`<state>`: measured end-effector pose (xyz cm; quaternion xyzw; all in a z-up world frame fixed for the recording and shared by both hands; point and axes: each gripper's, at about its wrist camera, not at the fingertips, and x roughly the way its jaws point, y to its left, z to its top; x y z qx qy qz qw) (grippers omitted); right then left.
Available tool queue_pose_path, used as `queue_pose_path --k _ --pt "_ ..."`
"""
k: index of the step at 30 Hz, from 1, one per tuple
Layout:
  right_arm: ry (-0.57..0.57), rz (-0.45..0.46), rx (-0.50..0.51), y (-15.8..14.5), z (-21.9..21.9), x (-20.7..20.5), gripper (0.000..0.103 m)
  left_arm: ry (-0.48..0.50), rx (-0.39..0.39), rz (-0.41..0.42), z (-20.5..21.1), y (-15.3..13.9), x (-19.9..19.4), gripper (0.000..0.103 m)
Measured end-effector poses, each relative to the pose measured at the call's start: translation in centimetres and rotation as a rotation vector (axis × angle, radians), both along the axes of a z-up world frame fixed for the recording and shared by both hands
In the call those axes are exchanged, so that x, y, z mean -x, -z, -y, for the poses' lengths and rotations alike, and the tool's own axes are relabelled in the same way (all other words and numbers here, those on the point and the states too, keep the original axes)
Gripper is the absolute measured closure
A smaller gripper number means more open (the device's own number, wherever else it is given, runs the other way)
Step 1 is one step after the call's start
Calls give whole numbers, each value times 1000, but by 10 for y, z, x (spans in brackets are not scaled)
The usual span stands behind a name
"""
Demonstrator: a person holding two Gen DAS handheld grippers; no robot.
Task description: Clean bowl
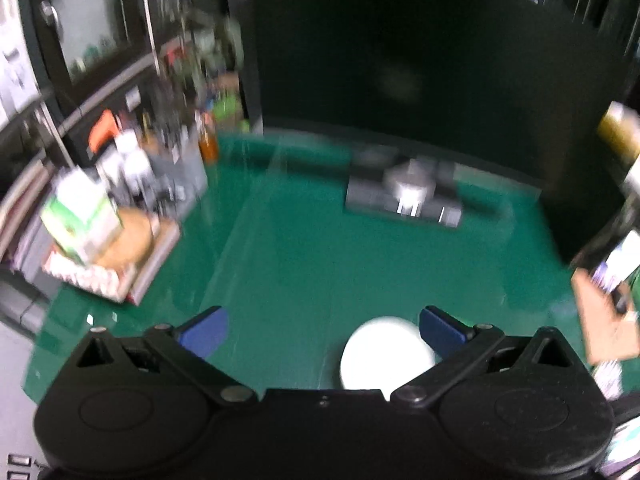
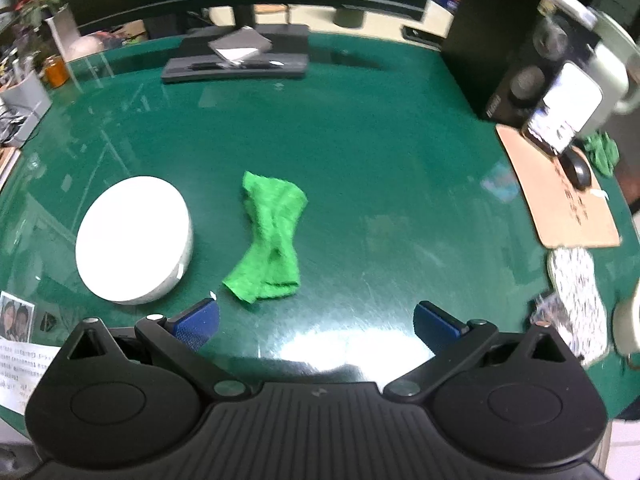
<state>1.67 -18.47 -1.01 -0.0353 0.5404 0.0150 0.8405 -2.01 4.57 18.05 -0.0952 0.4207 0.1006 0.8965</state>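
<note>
A white bowl [image 2: 134, 240] stands on the green table [image 2: 360, 140], left of a crumpled green cloth [image 2: 270, 240]. My right gripper [image 2: 316, 326] is open and empty, above the table just in front of the cloth. In the blurred left wrist view the bowl [image 1: 384, 354] lies close under the right blue finger [image 1: 442, 330]. My left gripper [image 1: 324, 330] is open and empty above it.
A monitor stand [image 2: 240, 60] sits at the back of the table. A brown mouse pad [image 2: 560, 200] with a mouse [image 2: 578, 168] and a phone [image 2: 564, 108] lies at the right. Boxes and clutter [image 1: 112, 232] crowd the left edge.
</note>
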Motion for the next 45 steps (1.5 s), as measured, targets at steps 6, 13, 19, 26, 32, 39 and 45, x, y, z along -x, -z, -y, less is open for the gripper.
queue_pose_path --k 6,13,19,26,32,39,45 --pt "35 -100 0 24 11 -1 0 25 158 123 -1 -61 4 1" --pt "13 -131 -6 31 5 -4 0 57 177 190 11 -92 1 1" --pt "9 -125 -10 28 2 -9 0 81 185 203 12 -95 -5 0" --pt "9 -111 -11 24 1 -13 0 107 197 257 11 -95 -3 1" --pt "14 -96 -11 22 3 -15 0 141 208 279 16 -102 1 1" --pt "10 -95 -20 23 3 -13 0 141 222 287 15 -104 4 1" --pt "7 -82 -18 21 2 -12 0 178 211 324 23 -110 14 1"
